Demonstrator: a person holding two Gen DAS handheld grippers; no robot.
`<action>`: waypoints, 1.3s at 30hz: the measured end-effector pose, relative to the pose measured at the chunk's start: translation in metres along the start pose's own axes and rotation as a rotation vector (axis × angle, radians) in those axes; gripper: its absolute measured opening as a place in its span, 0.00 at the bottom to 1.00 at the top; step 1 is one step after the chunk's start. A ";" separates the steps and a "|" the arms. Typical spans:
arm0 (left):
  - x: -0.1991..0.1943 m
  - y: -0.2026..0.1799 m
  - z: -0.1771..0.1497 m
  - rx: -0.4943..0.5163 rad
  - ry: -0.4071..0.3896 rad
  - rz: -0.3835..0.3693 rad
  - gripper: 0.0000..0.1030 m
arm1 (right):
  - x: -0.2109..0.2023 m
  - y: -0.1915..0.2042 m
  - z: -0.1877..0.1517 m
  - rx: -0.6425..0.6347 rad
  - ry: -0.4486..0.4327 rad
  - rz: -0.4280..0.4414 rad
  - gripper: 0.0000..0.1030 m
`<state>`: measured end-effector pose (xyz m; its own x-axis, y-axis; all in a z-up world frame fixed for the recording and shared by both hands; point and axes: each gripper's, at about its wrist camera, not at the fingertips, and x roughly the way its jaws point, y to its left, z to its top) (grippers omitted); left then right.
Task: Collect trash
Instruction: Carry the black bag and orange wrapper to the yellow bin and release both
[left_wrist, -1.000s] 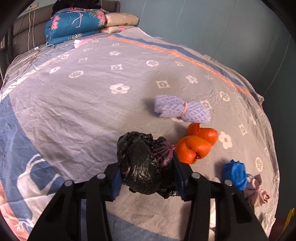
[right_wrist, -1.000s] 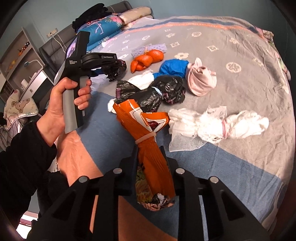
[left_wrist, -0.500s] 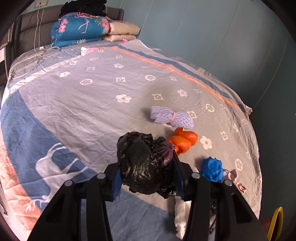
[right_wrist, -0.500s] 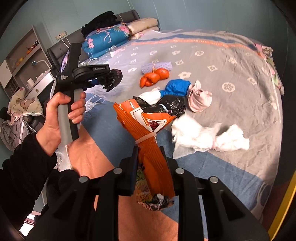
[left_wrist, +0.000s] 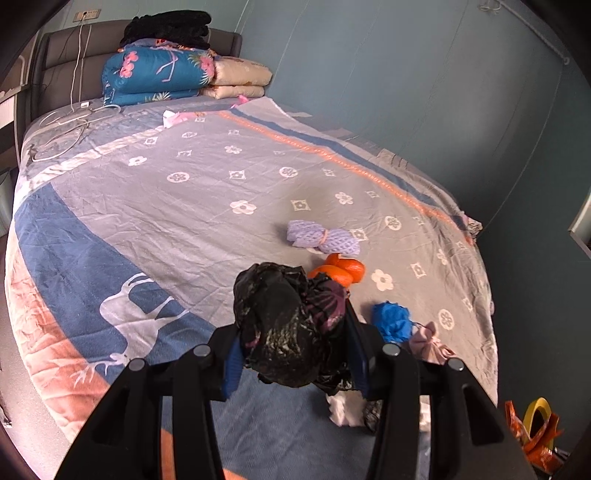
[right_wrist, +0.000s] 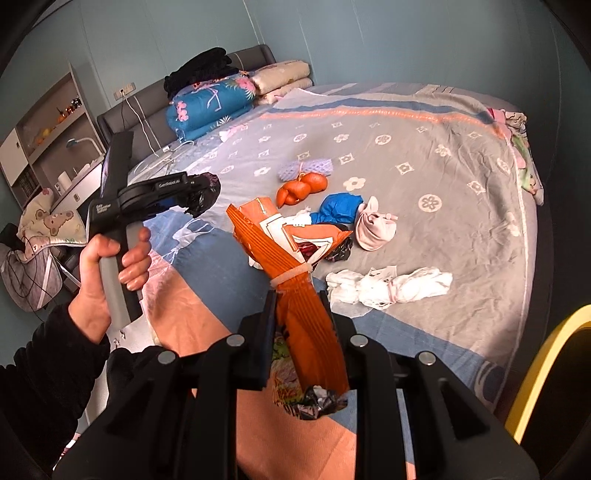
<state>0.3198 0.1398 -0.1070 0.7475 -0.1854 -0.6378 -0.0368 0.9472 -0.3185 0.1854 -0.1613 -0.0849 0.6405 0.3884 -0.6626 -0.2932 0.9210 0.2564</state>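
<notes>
A: What had changed for us over that last second?

B: We had lifted both pieces clear of the bed (left_wrist: 147, 206). Our left gripper (left_wrist: 291, 347) stayed clamped on the crumpled black bag (left_wrist: 284, 325), and our right gripper (right_wrist: 299, 325) stayed pinched narrow on the tied orange wrapper (right_wrist: 291, 266). The bedspread had dropped further below both, so we judged two pickups done and carrying them off as the next step.

A: And what was left lying there?

B: Far from us, the lilac net bundle (left_wrist: 323, 238) lay just beside the orange bundle (left_wrist: 341, 269). Nearer and to the right sat the blue bundle (left_wrist: 391, 319), the pink bundle (right_wrist: 375, 230) and the white tied bundle (right_wrist: 391, 288).

A: Anything in our way?

B: Nothing blocked us. An orange and yellow bag (left_wrist: 535, 432) showed on the floor at the near right, perhaps the place for the trash.
</notes>
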 end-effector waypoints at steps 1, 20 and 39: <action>-0.004 -0.001 -0.001 0.004 -0.006 -0.002 0.43 | -0.004 0.000 0.000 0.001 -0.005 -0.001 0.20; -0.062 -0.048 -0.032 0.071 -0.037 -0.066 0.43 | -0.081 -0.004 -0.008 -0.002 -0.117 0.017 0.20; -0.105 -0.161 -0.067 0.200 -0.016 -0.250 0.44 | -0.180 -0.052 -0.019 0.123 -0.256 -0.083 0.20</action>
<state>0.2030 -0.0107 -0.0357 0.7272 -0.4168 -0.5454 0.2794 0.9055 -0.3194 0.0720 -0.2797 0.0073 0.8213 0.2921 -0.4901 -0.1542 0.9406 0.3024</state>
